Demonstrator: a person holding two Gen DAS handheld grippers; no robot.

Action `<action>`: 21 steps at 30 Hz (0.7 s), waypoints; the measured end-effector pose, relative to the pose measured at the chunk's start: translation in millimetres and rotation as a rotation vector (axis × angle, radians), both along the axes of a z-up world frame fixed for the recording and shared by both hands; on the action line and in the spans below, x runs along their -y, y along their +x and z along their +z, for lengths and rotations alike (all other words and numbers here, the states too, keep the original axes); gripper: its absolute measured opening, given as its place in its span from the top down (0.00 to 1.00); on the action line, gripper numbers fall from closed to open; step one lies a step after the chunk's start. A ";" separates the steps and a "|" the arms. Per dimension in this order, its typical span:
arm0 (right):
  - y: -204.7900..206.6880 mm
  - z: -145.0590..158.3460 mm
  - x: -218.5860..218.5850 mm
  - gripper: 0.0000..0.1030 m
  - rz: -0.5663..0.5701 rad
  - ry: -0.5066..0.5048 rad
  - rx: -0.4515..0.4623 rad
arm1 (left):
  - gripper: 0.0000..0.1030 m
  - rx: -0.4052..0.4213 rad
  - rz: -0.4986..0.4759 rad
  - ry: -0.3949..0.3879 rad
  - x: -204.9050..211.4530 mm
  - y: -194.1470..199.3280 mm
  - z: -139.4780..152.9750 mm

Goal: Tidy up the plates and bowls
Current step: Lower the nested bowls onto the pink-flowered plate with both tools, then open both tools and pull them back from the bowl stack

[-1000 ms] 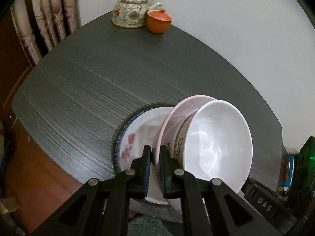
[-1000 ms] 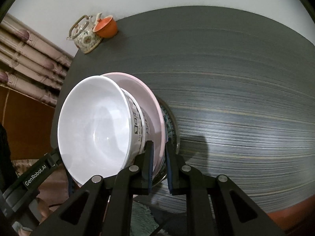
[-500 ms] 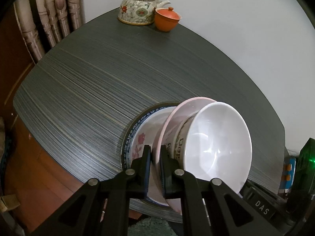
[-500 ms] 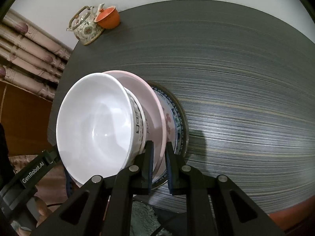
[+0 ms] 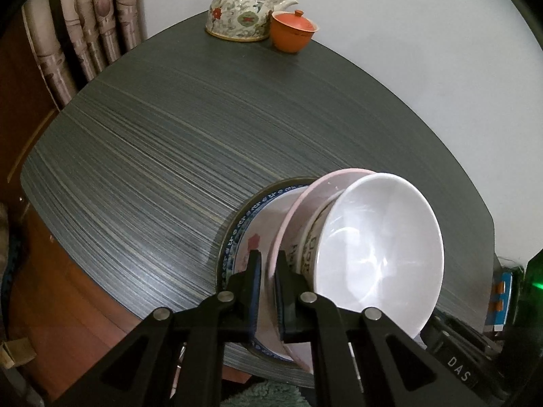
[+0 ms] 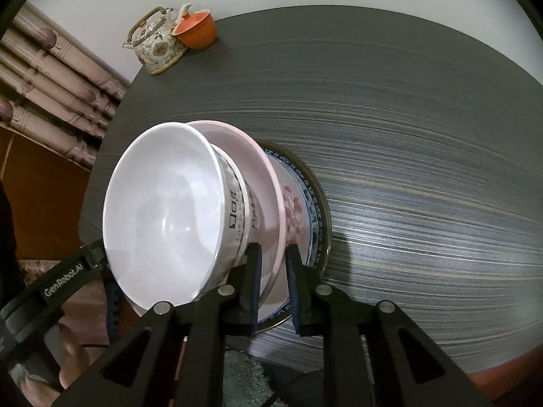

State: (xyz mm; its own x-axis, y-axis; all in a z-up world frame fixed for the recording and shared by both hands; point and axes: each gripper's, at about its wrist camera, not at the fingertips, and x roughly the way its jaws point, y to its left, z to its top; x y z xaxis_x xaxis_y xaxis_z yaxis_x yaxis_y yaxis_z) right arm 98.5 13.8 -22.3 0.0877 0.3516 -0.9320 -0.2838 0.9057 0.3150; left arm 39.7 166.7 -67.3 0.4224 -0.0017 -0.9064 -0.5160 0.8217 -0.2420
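Observation:
A pink plate [image 5: 295, 210] [image 6: 251, 156] carries a patterned bowl [image 5: 305, 244] [image 6: 237, 200] with a white bowl [image 5: 380, 247] [image 6: 163, 203] nested in it. The stack sits on a blue-rimmed floral plate [image 5: 244, 234] [image 6: 305, 203] near the dark table's front edge. My left gripper [image 5: 268, 281] is shut on the pink plate's rim. My right gripper [image 6: 273, 278] straddles the opposite rim with its jaws slightly apart, a gap showing beside the plate's edge.
A floral teapot [image 5: 241, 13] [image 6: 156, 47] and an orange lidded cup [image 5: 293, 32] [image 6: 197, 32] stand at the far edge of the dark wood-grain table [image 5: 203, 129] [image 6: 424, 169]. Carved wooden furniture [image 5: 78, 34] is at the left.
The stack has come down onto the floral plate, which shows more from under it. The right jaws have widened from pinching the pink rim.

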 end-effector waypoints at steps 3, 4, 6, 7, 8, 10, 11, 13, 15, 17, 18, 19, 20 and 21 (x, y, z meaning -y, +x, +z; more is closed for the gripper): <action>-0.7 -0.2 2.3 0.72 -0.001 -0.020 0.019 | 0.91 -0.001 0.000 0.008 -2.0 -0.2 -0.8; -0.6 -1.0 4.4 0.69 -0.009 -0.022 0.020 | 0.91 0.000 -0.004 0.008 -2.2 -0.2 -2.1; -0.1 -2.6 7.5 0.63 -0.013 -0.023 0.024 | 0.91 0.002 -0.005 0.007 -2.9 -0.9 -3.3; 0.0 -3.3 8.3 0.58 -0.016 -0.024 0.027 | 0.91 0.004 -0.006 0.005 -2.8 -2.0 -3.3; -0.4 -3.4 10.5 0.55 -0.022 -0.022 0.028 | 0.91 0.009 -0.008 0.006 -3.0 -2.9 -2.3; -1.7 -3.2 12.4 0.52 -0.020 -0.013 0.038 | 0.91 0.016 -0.008 0.004 -4.2 -6.2 0.0; -2.3 -3.0 13.7 0.47 -0.022 -0.012 0.045 | 0.91 0.025 -0.013 0.011 -4.0 -7.8 1.6; -3.1 -3.5 17.0 0.44 -0.029 0.001 0.043 | 0.90 0.029 -0.018 0.020 -4.2 -9.9 4.0; -3.6 -3.9 19.6 0.42 -0.032 0.016 0.041 | 0.89 0.034 -0.005 0.005 -6.2 -12.5 4.2; -3.1 -3.7 22.8 0.37 -0.043 0.023 0.038 | 0.87 0.033 -0.008 0.012 -7.0 -15.6 5.3; -3.1 -3.4 24.2 0.36 -0.042 0.028 0.038 | 0.84 0.037 -0.003 0.013 -8.2 -18.2 6.2; -3.1 -2.8 24.8 0.33 -0.039 0.033 0.037 | 0.82 0.040 -0.001 0.016 -8.8 -19.2 7.4; -3.5 -1.9 26.3 0.29 -0.042 0.038 0.037 | 0.81 0.042 0.000 0.024 -8.2 -20.9 8.7; -4.5 -1.0 27.5 0.28 -0.044 0.045 0.038 | 0.77 0.045 0.002 0.035 -8.8 -22.8 10.3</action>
